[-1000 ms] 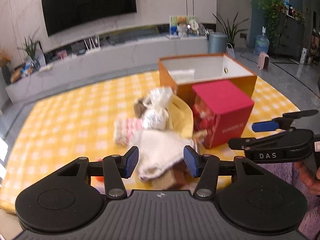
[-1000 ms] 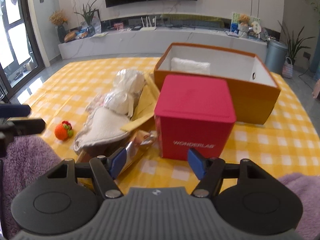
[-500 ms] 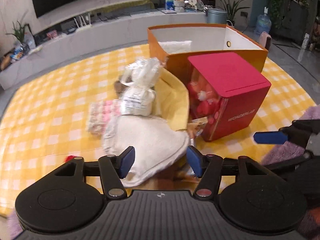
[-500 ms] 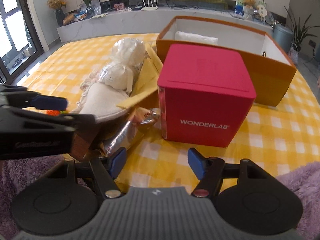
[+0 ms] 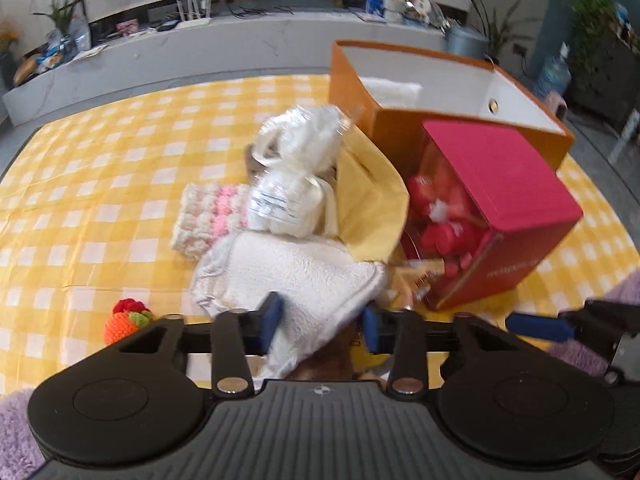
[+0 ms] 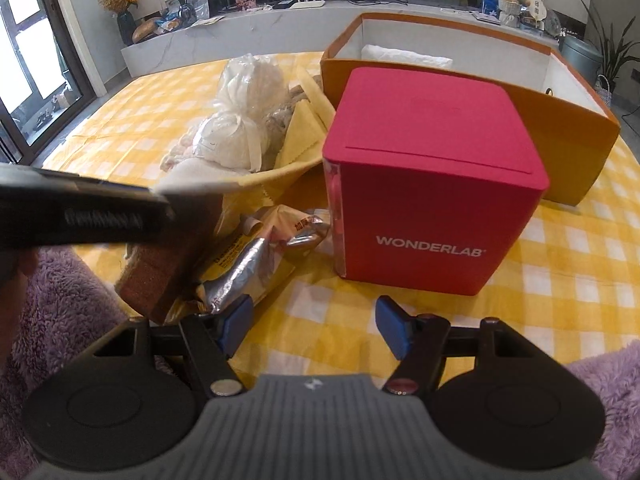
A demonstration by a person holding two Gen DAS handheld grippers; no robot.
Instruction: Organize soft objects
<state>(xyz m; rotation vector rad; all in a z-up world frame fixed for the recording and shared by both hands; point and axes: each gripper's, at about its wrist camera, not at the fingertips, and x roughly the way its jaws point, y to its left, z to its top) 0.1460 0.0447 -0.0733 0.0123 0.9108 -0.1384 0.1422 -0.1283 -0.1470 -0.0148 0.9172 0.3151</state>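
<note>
A white fleece cloth (image 5: 288,272) lies at the near end of a pile on the yellow checked mat (image 5: 100,208). My left gripper (image 5: 320,324) is down over its near corner with its jaws closing. The cloth sits between the pads, touching the left pad; a gap shows at the right pad. Behind it lie a pink and white knitted piece (image 5: 208,216), two bagged white bundles (image 5: 296,148) and a yellow cloth (image 5: 368,204). My right gripper (image 6: 314,326) stands open over bare mat before the red box (image 6: 432,184), nothing between its fingers.
An open orange box (image 6: 568,128) with a white towel (image 6: 404,54) inside stands behind the red box. A foil wrapper (image 6: 248,268) and a brown block (image 6: 160,276) lie by my right gripper's left finger. A knitted orange fruit (image 5: 124,320) sits left. Purple sleeves frame both views.
My left gripper has come forward and down onto the white cloth's near corner and its jaws have narrowed around it. My right gripper has sunk a little toward the mat.
</note>
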